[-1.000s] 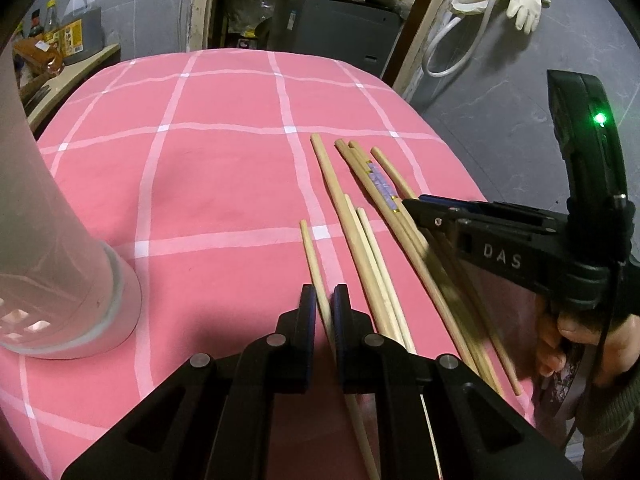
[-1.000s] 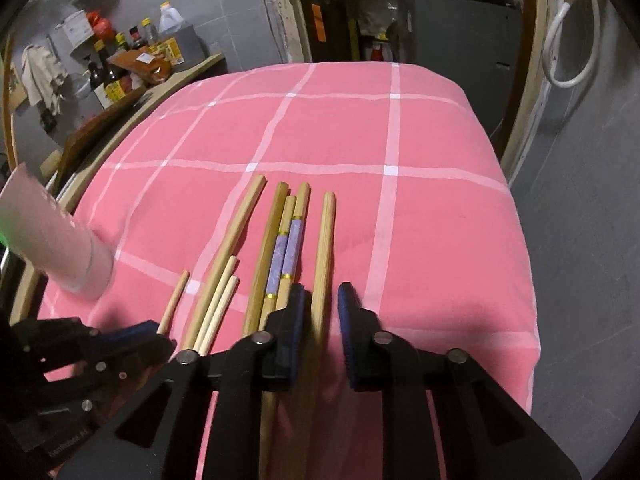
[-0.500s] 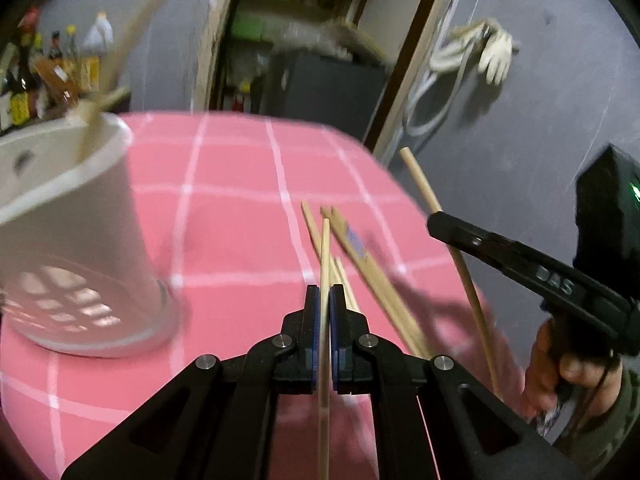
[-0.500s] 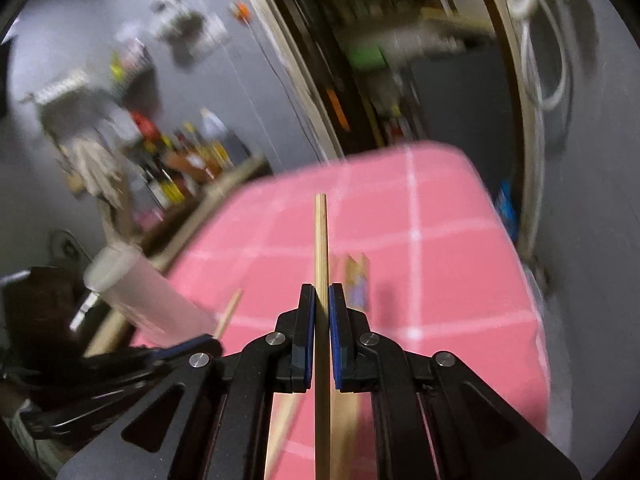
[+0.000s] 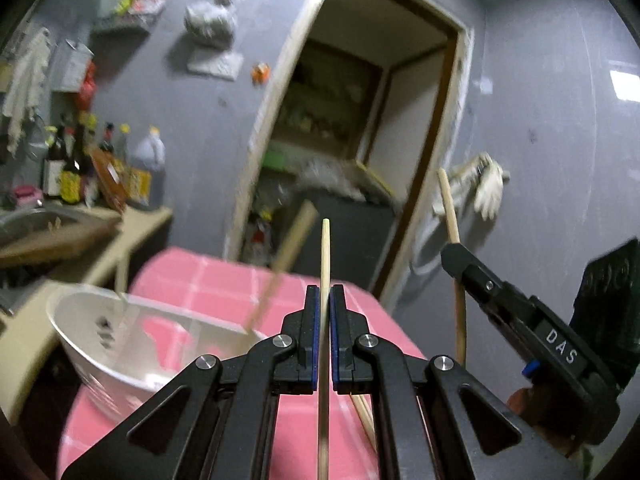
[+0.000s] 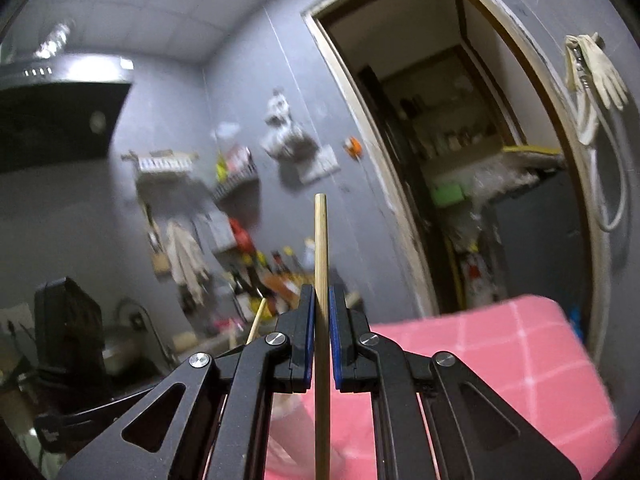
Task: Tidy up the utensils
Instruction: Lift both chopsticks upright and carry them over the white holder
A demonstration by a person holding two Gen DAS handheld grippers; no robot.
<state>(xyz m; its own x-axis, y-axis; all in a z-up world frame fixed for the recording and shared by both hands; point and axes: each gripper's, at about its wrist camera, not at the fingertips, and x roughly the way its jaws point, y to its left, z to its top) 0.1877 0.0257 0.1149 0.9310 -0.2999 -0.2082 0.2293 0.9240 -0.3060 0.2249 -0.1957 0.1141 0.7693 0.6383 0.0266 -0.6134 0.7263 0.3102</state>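
Left gripper [image 5: 324,312] fingers pinching pale chopstick [image 5: 325,256]; right gripper [image 6: 319,312] pinching darker chopstick [image 6: 320,240], both sticks aloft. Risk: long thin sticks pivot in narrow grip, miss white holder [image 5: 120,340] (blurred) below left, or tip it.

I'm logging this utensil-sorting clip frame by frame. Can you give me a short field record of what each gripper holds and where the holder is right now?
left gripper: jaws shut on a pale chopstick, tip pointing up
right gripper: jaws shut on a darker chopstick, tip pointing up
holder: white perforated cup, lower left in the left wrist view, on the pink checked cloth
holder contents: at least one chopstick leaning in it, blurred
cloth: a few chopsticks visible below the left gripper
image quality: motion blur in both views
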